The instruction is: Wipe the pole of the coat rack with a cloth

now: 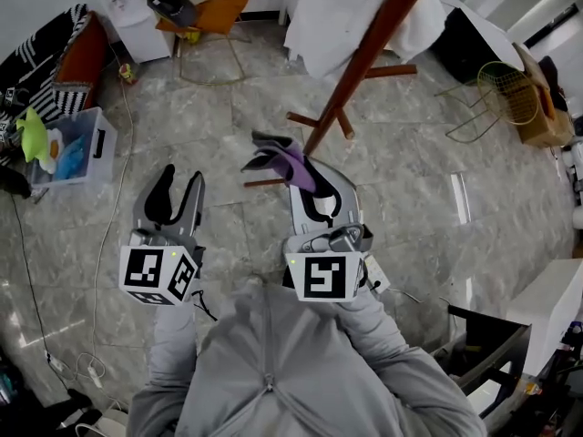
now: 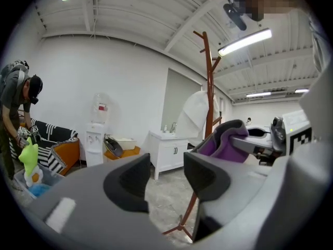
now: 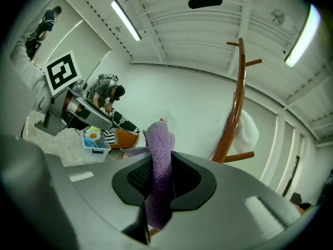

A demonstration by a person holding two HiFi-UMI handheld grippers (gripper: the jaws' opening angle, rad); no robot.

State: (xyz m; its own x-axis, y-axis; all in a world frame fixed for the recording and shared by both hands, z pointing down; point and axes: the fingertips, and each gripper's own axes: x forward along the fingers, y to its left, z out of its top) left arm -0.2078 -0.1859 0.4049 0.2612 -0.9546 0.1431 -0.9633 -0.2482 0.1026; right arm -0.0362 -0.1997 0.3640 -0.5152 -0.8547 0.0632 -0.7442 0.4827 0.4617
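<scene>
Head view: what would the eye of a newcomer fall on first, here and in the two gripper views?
First comes the purple cloth, pinched in the shut right gripper at the middle of the head view. Just beyond it, the reddish-brown coat rack pole slants up to the top edge from its feet on the grey marbled floor. To the left, the left gripper is open, with nothing between its jaws.

The cloth (image 1: 290, 160), purple with a grey side, is sitting crumpled and pinched in the right tongs (image 3: 162, 178), its free end sticking out past them. The reddish-brown wooden pole (image 1: 369, 48) is standing upright on splayed legs (image 1: 314, 119) on the floor (image 1: 410, 180), with pegs (image 2: 199, 34) branching near its top. The cloth is hovering just beside the pole's lower part; whether they are touching is unclear.
</scene>
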